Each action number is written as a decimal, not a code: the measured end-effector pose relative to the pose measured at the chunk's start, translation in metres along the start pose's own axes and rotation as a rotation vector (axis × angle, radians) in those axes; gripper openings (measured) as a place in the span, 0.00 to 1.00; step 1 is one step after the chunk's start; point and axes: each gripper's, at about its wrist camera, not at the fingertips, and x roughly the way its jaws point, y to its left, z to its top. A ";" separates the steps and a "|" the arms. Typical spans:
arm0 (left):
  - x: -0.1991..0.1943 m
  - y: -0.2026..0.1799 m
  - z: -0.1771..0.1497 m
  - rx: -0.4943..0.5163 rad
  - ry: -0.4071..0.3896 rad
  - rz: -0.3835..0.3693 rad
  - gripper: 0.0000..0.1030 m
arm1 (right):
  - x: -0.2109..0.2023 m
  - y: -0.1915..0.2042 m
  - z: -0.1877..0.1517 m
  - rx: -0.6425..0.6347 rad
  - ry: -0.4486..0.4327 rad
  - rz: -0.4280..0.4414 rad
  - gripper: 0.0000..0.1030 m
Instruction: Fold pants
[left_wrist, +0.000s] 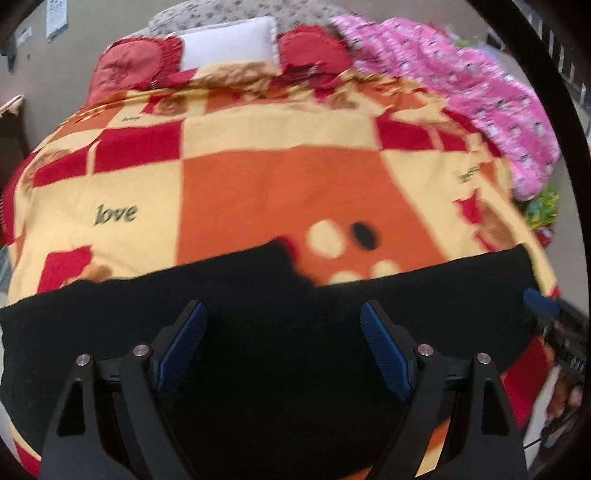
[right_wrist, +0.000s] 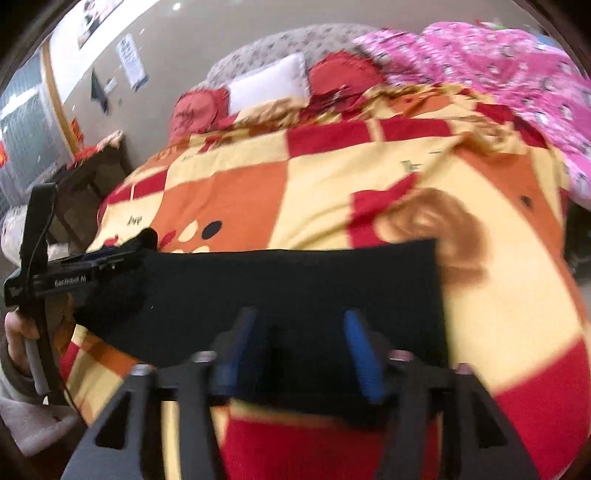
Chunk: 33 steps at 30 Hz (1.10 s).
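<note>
Open blanket (left_wrist: 280, 192) beyond; pillows (left_wrist: 229, 48) and pink bedding (left_wrist: 480, 96) farther back.

The pants (left_wrist: 258, 332) are plain black. The blanket (left_wrist: 280, 188) is a check of orange, cream-yellow and red, with "love" in dark letters. Two cushions (left_wrist: 129, 70) are red, the pillow (left_wrist: 229, 46) white. The quilt (left_wrist: 480, 92) is pink with small figures. Each gripper (left_wrist: 283, 314) is black with blue pads (left_wrist: 184, 343).

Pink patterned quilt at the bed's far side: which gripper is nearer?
Right. The right gripper sits nearer the pink patterned quilt; the left gripper is farther along the black pants.
</note>
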 end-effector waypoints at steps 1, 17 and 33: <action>-0.003 -0.008 0.003 0.014 -0.001 -0.033 0.83 | -0.008 -0.006 -0.004 0.015 -0.002 -0.006 0.68; 0.057 -0.176 0.053 0.326 0.151 -0.429 0.83 | -0.011 -0.046 -0.029 0.142 -0.039 0.017 0.68; 0.084 -0.234 0.048 0.493 0.200 -0.583 0.14 | 0.004 -0.054 -0.016 0.194 -0.111 0.113 0.15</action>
